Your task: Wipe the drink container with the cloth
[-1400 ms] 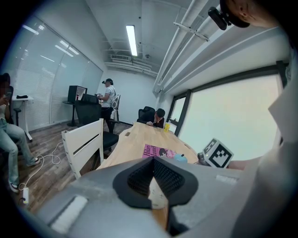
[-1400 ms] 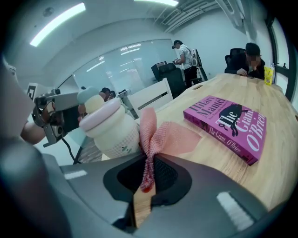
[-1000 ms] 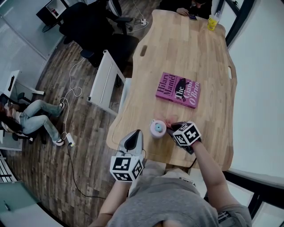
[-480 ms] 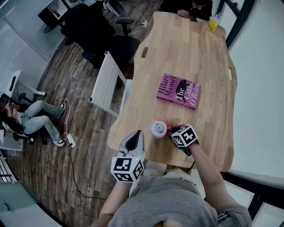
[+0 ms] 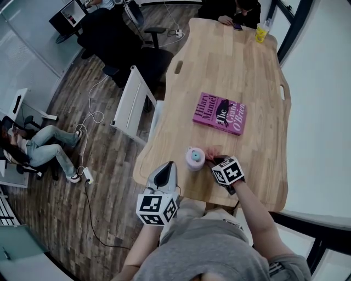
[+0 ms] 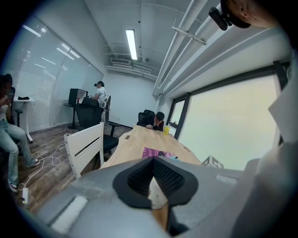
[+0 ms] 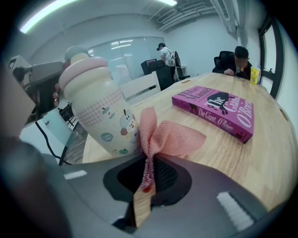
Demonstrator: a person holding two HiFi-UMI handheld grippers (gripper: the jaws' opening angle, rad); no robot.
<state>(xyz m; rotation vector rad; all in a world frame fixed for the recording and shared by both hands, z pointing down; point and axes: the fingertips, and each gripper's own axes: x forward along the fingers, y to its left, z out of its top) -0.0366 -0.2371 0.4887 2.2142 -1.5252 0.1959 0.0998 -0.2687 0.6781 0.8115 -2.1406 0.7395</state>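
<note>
Surface: we see a light wood surface (image 5: 230, 66). The task's things sit close to its near edge.
Around: a pink book (image 5: 220, 113) lies flat mid-surface, beyond the drink container and well apart from it. A yellow cup (image 5: 261, 32) stands at the far end, by a seated person (image 5: 227, 8). A white chair (image 5: 131, 104) stands off the left edge. A 2nd person (image 5: 35, 148) sits further left, w/ a cable (image 5: 88, 123) on the floor.
In the way: the cloth and the right hand-held gripper crowd the container's right side. The book lies behind them.
Drink container: the drink container (image 5: 195, 158) stands upright w/ its base on the surface. Its long axis is vert., pink lid up. The right gripper view shows small cartoon prints on its pale wall.
Cloth: the pink mesh cloth (image 7: 163, 137) is bunched at the jaws and fans out twd the container's lower wall. It's just beside that wall; we can't confirm contact.
Right: the right hand-held gripper (image 5: 215, 159) has its jaws clamped on the cloth's bunched end. It points at the container from the right.
Left: the left hand-held gripper (image 5: 167, 166) has its jaws closed together w/ nothing btwn them. It's at the near edge, left of the container and apart from it, pointing along the surface twd the far end.
</note>
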